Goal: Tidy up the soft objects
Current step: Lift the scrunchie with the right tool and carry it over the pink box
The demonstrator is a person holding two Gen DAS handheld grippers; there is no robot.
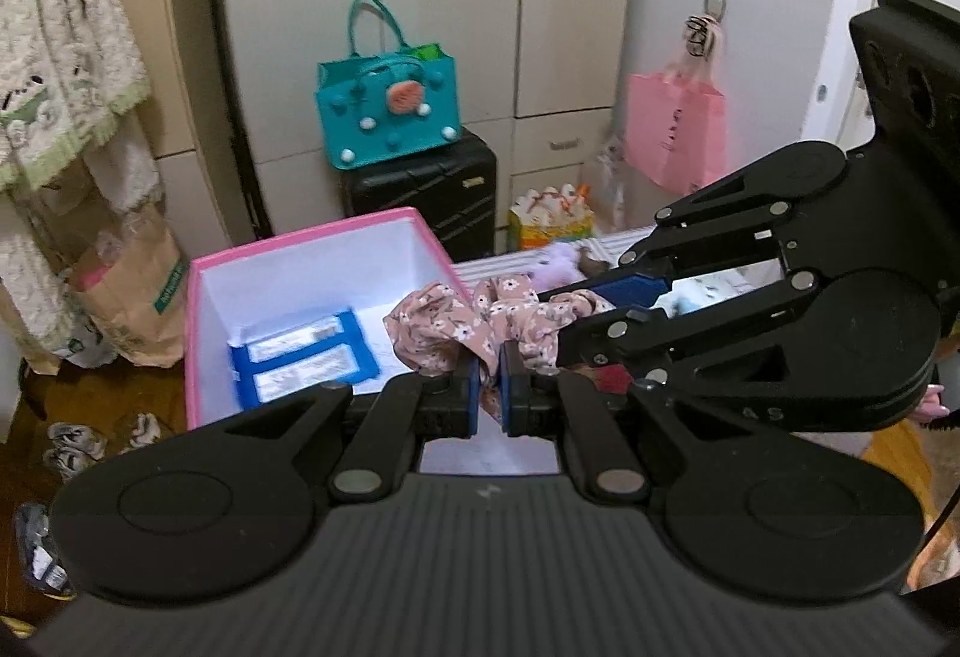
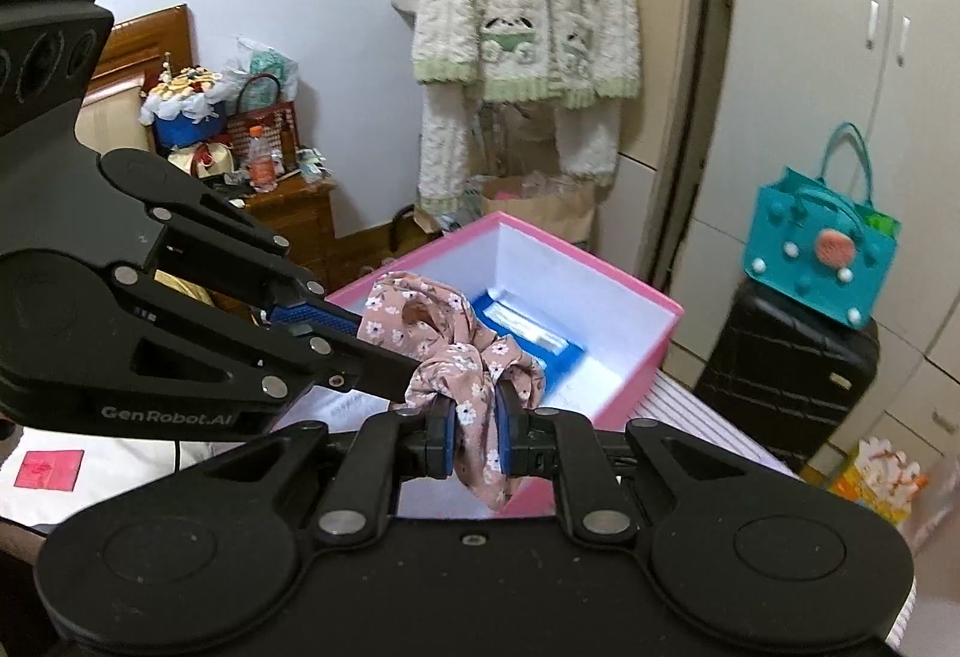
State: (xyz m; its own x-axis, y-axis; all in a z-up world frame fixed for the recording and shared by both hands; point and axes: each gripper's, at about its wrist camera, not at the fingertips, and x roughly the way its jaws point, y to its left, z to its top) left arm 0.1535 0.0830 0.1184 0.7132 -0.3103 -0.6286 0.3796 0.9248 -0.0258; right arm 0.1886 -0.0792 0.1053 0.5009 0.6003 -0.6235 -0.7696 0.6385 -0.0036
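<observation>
Pink floral fabric (image 1: 474, 318), a small bunched piece printed with white flowers, hangs between the 2 grippers above the near corner of a pink box (image 1: 201, 297). Seen from the left wrist, the left gripper (image 1: 491, 387) has its blue pads pressed together on 1 fold of the cloth, while the right gripper (image 1: 591, 297) comes in from the right side and pinches the other end. From the right wrist, the right gripper (image 2: 477, 432) is clamped on a hanging fold of the same fabric (image 2: 447, 339), and the left gripper (image 2: 360, 327) reaches in from the left with its blue pad against the cloth's far end. The box (image 2: 654, 324) has white inner walls, and a blue and white packet (image 1: 303, 360) lies flat on its floor. It stands on a striped surface (image 2: 696, 417). Behind, a teal handbag (image 1: 390, 114) sits on a black suitcase (image 1: 429, 198) against pale cupboard doors, a pink bag (image 1: 675, 135) hangs to the right, and a fluffy white and green garment (image 2: 528, 27) hangs on the wall.
</observation>
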